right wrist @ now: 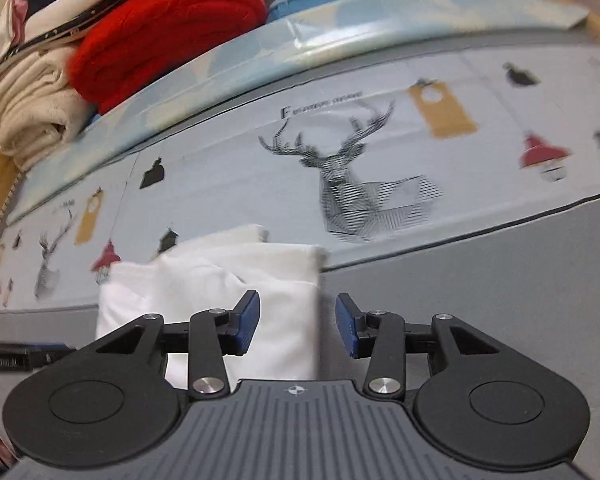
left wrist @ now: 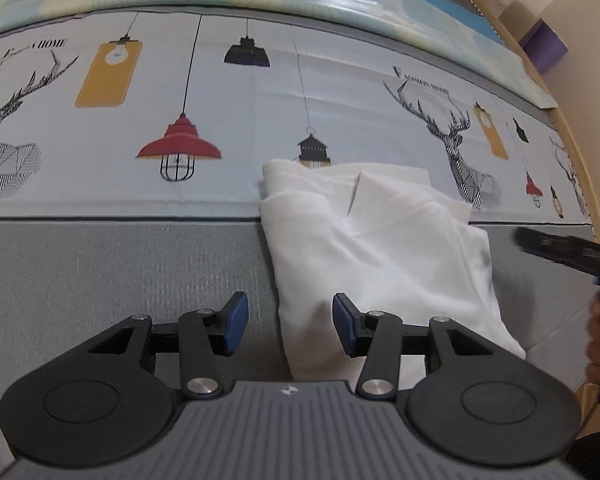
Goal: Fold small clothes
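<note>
My left gripper (left wrist: 290,322) and right gripper (right wrist: 298,322) hover half open, gripping nothing, above the folded white garment (left wrist: 380,248) on the printed mat's (left wrist: 140,264) grey border.

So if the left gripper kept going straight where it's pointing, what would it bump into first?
Most likely the white folded garment. The left gripper points down with its jaws open and empty, and the garment's near left edge lies right in the gap ahead. Depth is hard to judge, so one finger might meet the grey cover beside it.
</note>
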### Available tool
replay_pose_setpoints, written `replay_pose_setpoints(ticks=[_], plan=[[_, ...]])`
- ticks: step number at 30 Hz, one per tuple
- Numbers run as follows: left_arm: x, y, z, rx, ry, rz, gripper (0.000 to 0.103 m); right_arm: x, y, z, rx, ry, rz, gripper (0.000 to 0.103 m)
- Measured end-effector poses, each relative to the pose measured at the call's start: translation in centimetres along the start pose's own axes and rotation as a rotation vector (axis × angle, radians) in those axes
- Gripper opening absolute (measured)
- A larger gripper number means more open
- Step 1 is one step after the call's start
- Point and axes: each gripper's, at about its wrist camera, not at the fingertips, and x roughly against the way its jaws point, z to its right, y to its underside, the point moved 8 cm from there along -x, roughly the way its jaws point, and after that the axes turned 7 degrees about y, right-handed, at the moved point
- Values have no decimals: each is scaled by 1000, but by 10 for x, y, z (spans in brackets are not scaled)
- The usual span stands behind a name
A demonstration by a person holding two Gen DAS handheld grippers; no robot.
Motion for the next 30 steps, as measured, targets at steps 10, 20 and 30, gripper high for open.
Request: replay_pose_setpoints(ticks=[10,20,30], plan=[[-7,-9,1,-28,-2,4,52,-67,11,3,-57,14,-163,6],[-7,-13,13,-53,25,38,52,-57,10,32,-219,75,-106,6],[-45,20,23,-240,-70,-106,52,-23,-3,48,-124,194,16,9]])
